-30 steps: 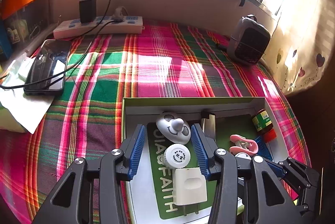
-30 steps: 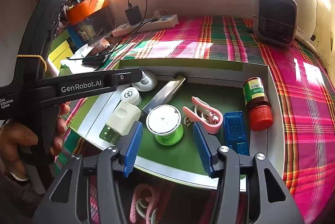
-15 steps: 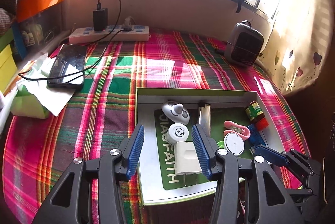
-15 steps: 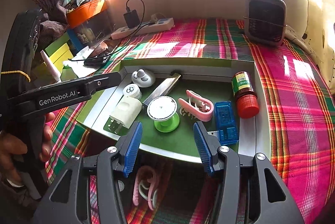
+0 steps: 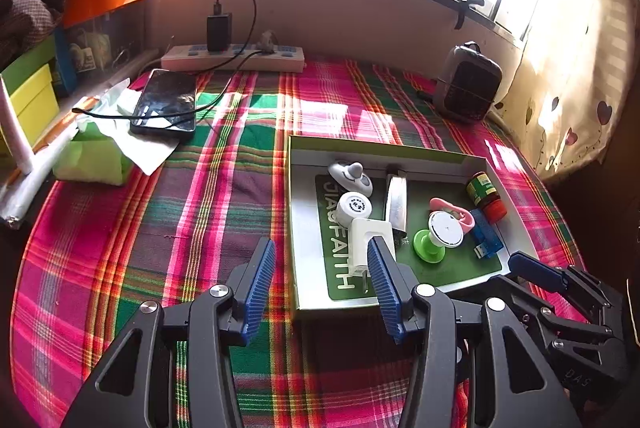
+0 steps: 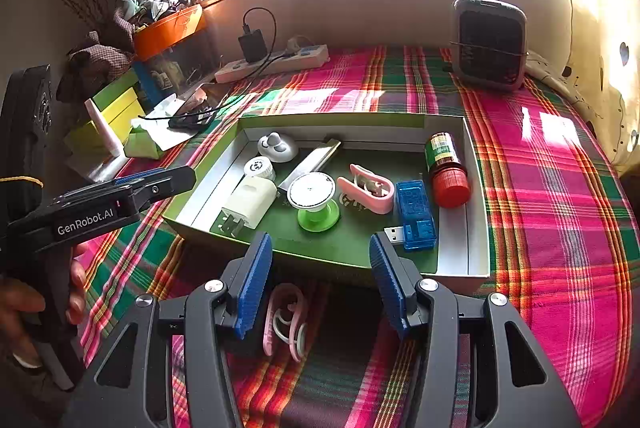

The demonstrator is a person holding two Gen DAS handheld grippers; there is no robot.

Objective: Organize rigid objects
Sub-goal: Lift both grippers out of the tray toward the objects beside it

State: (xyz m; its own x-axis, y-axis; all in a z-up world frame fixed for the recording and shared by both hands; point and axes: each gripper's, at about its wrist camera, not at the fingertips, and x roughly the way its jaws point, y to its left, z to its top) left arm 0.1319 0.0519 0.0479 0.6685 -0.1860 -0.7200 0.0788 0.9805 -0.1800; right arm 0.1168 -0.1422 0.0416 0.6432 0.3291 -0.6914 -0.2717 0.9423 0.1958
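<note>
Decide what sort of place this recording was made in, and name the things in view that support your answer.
Most likely a lived-in room at home, beside a window: a plaid cloth covers the surface, a power strip with a charger and a phone sit by the wall, and a small heater stands under the barred window.

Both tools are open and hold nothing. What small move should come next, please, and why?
Probably lower the right tool onto the pink clip lying on the plaid cloth just in front of the box. It seems the only small rigid item outside the box, and it lies nearly between the open fingers. The left tool is empty too, but farther away.
</note>
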